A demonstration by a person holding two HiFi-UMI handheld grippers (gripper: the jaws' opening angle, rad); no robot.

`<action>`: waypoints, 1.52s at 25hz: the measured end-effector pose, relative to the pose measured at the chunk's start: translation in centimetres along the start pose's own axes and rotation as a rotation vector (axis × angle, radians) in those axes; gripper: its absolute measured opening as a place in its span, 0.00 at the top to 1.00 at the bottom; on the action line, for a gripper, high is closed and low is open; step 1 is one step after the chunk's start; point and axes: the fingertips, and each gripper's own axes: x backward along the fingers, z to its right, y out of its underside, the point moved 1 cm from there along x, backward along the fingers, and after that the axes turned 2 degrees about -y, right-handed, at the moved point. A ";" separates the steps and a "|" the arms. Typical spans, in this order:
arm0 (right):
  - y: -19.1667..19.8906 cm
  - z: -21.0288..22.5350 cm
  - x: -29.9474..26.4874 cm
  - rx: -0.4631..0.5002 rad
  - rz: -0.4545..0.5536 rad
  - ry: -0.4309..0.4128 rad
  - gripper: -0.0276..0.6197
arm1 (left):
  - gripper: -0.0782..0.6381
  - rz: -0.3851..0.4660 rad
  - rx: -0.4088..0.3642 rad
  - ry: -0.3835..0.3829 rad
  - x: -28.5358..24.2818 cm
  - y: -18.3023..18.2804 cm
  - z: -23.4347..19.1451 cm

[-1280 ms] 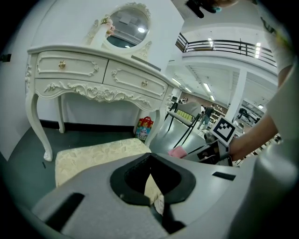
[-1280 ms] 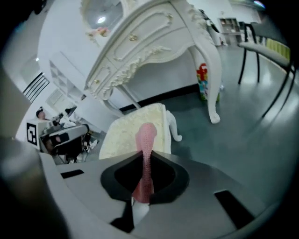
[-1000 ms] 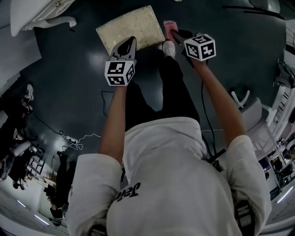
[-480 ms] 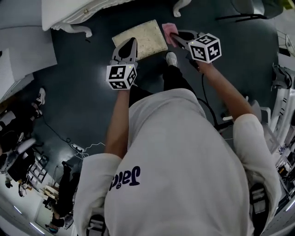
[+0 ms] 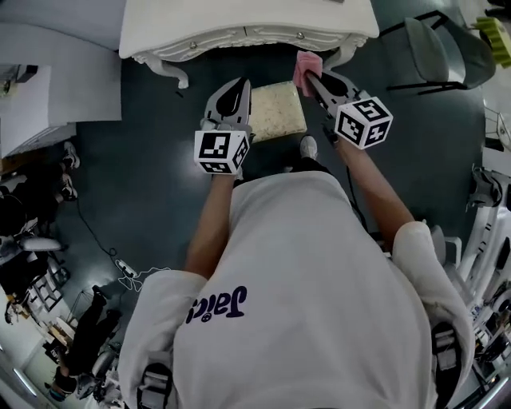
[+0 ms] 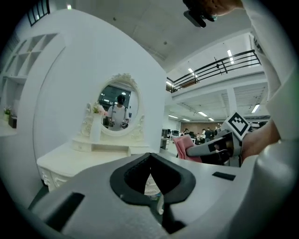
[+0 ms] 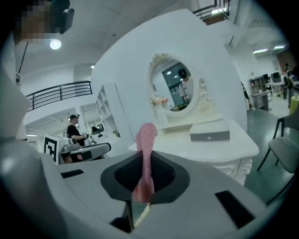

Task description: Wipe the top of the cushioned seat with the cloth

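Two closed: left hand-held gripper [image 6: 150,163] empty, right one [image 7: 148,163] on cloth [image 7: 147,134]; mirror [image 6: 119,105] only in gripper views

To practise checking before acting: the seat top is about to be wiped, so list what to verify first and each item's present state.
1. Cloth gripped by the right gripper: ok, pinched between its jaws.
2. Left gripper free: ok, jaws together, nothing between them.
3. Cloth touching the seat: not ok, it is held up off the seat's far right corner.
4. Seat top free of objects: ok on the visible part; the left gripper covers its left edge.
5. Clearance from the dressing table: cannot tell.
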 end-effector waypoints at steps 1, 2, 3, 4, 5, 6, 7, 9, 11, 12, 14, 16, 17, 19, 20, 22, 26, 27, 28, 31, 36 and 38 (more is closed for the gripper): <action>-1.5 -0.8 -0.5 0.015 0.039 -0.003 0.92 | 0.87 0.021 -0.021 -0.012 -0.1 -1.4 -0.5; -2.8 -1.7 -0.9 0.035 0.073 -0.009 0.92 | 0.87 0.044 -0.041 -0.022 -0.3 -2.9 -0.8; -4.2 -2.6 -1.3 0.063 0.102 -0.020 0.92 | 0.87 0.068 -0.061 -0.029 -0.4 -4.4 -1.1; -5.5 -3.5 -1.6 0.096 0.126 -0.032 0.92 | 0.87 0.092 -0.079 -0.036 -0.6 -5.8 -1.3; -6.8 -4.1 -1.9 0.129 0.148 -0.043 0.92 | 0.87 0.113 -0.094 -0.042 -0.8 -7.2 -1.5; -7.9 -4.7 -2.1 0.156 0.168 -0.049 0.92 | 0.87 0.132 -0.103 -0.046 -0.9 -8.4 -1.6; -8.8 -5.0 -2.1 0.177 0.186 -0.047 0.92 | 0.87 0.147 -0.104 -0.046 -0.9 -9.5 -1.5; -10.2 -5.2 -1.7 0.206 0.218 -0.024 0.91 | 0.87 0.171 -0.102 -0.041 -0.8 -11.1 -1.1; -12.3 -4.8 -2.0 0.233 0.261 0.006 0.92 | 0.87 0.207 -0.119 -0.042 -1.3 -12.8 -1.5; -13.6 -4.4 -2.6 0.248 0.288 0.016 0.92 | 0.87 0.231 -0.134 -0.045 -2.0 -13.8 -2.1; -15.3 -3.9 -3.5 0.261 0.316 0.035 0.92 | 0.87 0.257 -0.146 -0.056 -2.9 -14.9 -3.1; -15.1 -3.9 -3.4 0.252 0.293 0.059 0.92 | 0.87 0.237 -0.124 -0.066 -2.7 -14.7 -3.2; -14.9 -4.0 -3.1 0.248 0.281 0.069 0.92 | 0.87 0.226 -0.114 -0.070 -2.5 -14.6 -2.9; -15.4 -4.0 -3.0 0.249 0.282 0.082 0.92 | 0.87 0.224 -0.109 -0.071 -2.7 -14.9 -2.7; -16.0 -3.9 -3.1 0.252 0.292 0.088 0.91 | 0.87 0.231 -0.112 -0.071 -2.9 -15.3 -2.8; -17.4 -4.1 -3.5 0.267 0.316 0.100 0.92 | 0.87 0.247 -0.117 -0.072 -3.4 -16.3 -3.2; -19.1 -4.5 -3.8 0.302 0.347 0.133 0.92 | 0.87 0.259 -0.122 -0.074 -3.7 -17.3 -3.4; -19.4 -4.5 -3.6 0.306 0.356 0.148 0.92 | 0.87 0.265 -0.124 -0.076 -3.7 -17.4 -3.3; -19.6 -4.5 -3.5 0.307 0.366 0.162 0.92 | 0.87 0.271 -0.124 -0.078 -3.6 -17.6 -3.2; -19.8 -4.7 -3.2 0.301 0.383 0.181 0.92 | 0.87 0.284 -0.122 -0.079 -3.5 -18.1 -3.0; -19.8 -5.0 -3.2 0.290 0.390 0.168 0.92 | 0.87 0.295 -0.131 -0.076 -3.6 -18.7 -2.7; -19.7 -5.0 -3.1 0.289 0.392 0.172 0.92 | 0.87 0.294 -0.134 -0.074 -3.7 -18.8 -2.5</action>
